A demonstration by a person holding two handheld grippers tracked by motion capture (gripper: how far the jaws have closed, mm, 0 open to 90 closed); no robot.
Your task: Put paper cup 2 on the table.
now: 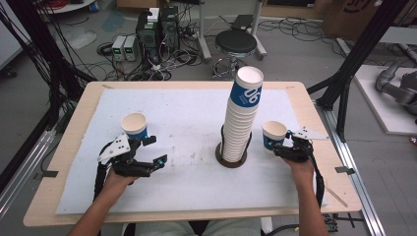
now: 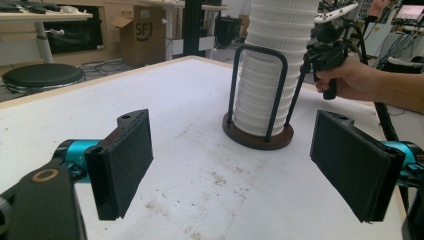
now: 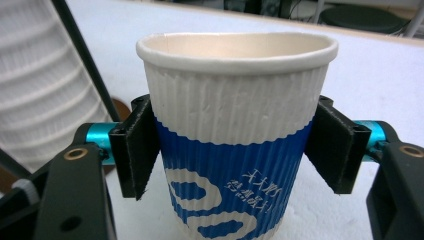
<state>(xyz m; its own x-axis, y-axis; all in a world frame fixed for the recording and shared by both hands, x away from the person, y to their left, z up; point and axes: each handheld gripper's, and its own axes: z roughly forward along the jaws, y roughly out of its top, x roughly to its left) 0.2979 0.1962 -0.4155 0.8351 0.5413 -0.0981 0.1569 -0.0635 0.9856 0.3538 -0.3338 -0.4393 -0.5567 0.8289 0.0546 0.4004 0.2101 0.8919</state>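
Note:
A tall stack of paper cups (image 1: 243,113) stands in a black wire holder with a round base (image 1: 231,160) at mid-table. A single blue-and-white paper cup (image 3: 232,100) stands upright on the table right of the stack, between the jaws of my right gripper (image 3: 232,150). The pads sit right at the cup's sides without denting it. Another single cup (image 1: 134,125) stands at the left. My left gripper (image 1: 156,150) rests just in front of and to the right of it, jaws open and empty (image 2: 230,170), pointing toward the stack (image 2: 270,75).
A white mat (image 1: 187,182) covers most of the wooden table (image 1: 74,128). Beyond the far edge are a black stool (image 1: 236,43), computers and cables on the floor. A black frame post (image 1: 354,64) stands at the right.

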